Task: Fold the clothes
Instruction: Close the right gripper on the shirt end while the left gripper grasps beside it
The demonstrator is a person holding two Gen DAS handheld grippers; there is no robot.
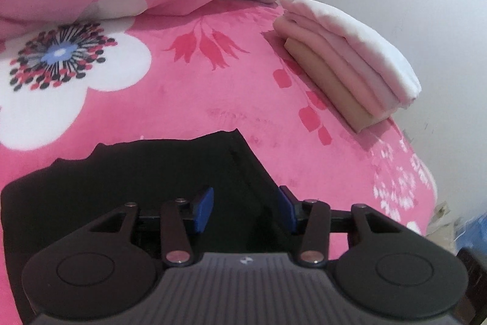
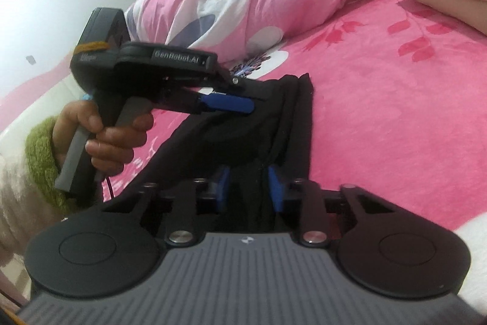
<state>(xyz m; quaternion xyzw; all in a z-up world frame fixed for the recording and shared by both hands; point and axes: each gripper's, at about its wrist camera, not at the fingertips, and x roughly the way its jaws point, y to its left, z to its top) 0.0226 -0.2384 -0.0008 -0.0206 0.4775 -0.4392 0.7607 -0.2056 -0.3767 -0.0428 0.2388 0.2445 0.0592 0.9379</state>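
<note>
I am working on a black garment [image 2: 258, 124] lying on the pink bedspread [image 1: 188, 99]. A stack of folded clothes [image 1: 350, 51] is already sitting near the bed's edge by the wall, so part of the job looks done. My right gripper [image 2: 248, 188] is clamping a bunched fold of the black cloth. My left gripper [image 1: 246, 210] is hovering over it, jaws apart, gripping nothing. This piece is still needing its folds.

Left claw [image 1: 246, 210] parted, right claw [image 2: 249, 187] pinching
</note>
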